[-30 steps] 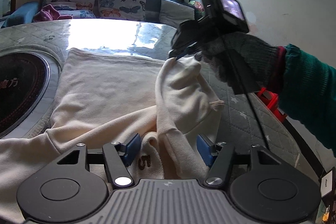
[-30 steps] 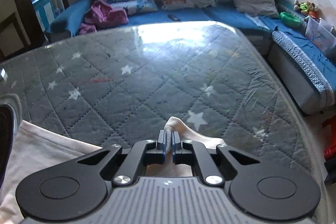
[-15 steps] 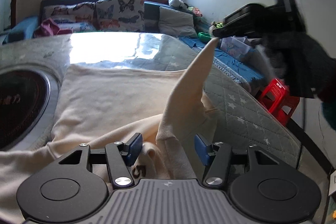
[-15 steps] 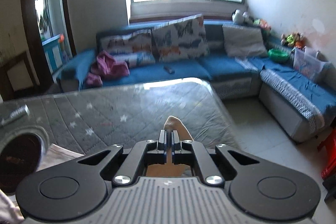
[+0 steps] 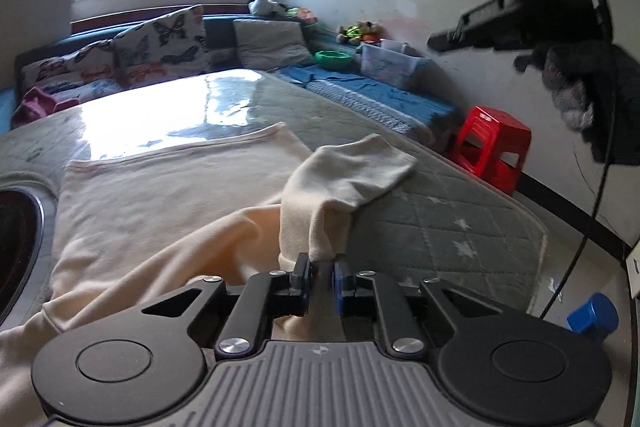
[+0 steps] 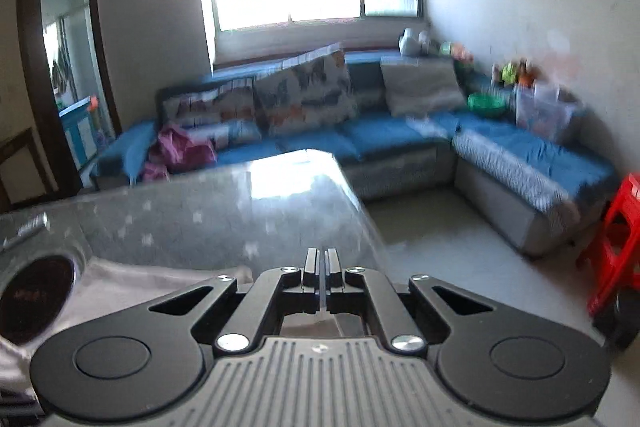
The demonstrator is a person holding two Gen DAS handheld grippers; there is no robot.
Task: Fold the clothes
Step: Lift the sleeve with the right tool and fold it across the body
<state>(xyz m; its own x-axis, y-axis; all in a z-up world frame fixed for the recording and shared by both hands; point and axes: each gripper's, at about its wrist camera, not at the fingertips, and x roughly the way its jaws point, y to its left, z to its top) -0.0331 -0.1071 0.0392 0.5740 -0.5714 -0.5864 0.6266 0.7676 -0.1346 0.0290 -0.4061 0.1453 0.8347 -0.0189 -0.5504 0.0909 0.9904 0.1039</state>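
A cream sweater [image 5: 160,195] lies spread on the quilted grey table [image 5: 440,227]. One sleeve [image 5: 352,167] is flopped out to the right toward the table's edge. My left gripper [image 5: 320,267] is low at the near side; its jaws are closing and the blue pads pinch a fold at the sleeve's base. My right gripper [image 5: 438,41] hangs high at the upper right in a gloved hand [image 5: 572,95], well off the cloth. In the right wrist view this gripper [image 6: 321,259] is shut with nothing between its fingers, and the sweater [image 6: 152,279] shows blurred at lower left.
A round dark inset [image 5: 16,227] sits in the table at the left, beside the sweater. A red stool [image 5: 492,143] stands on the floor past the table's right edge, with a blue object [image 5: 592,315] nearer. A blue corner sofa [image 6: 400,131] with cushions lines the far walls.
The right gripper lifted the sleeve end up and to the right, then let it drop; the sleeve now lies on the table. The left gripper's jaws went from wide open to pinched on the cloth.
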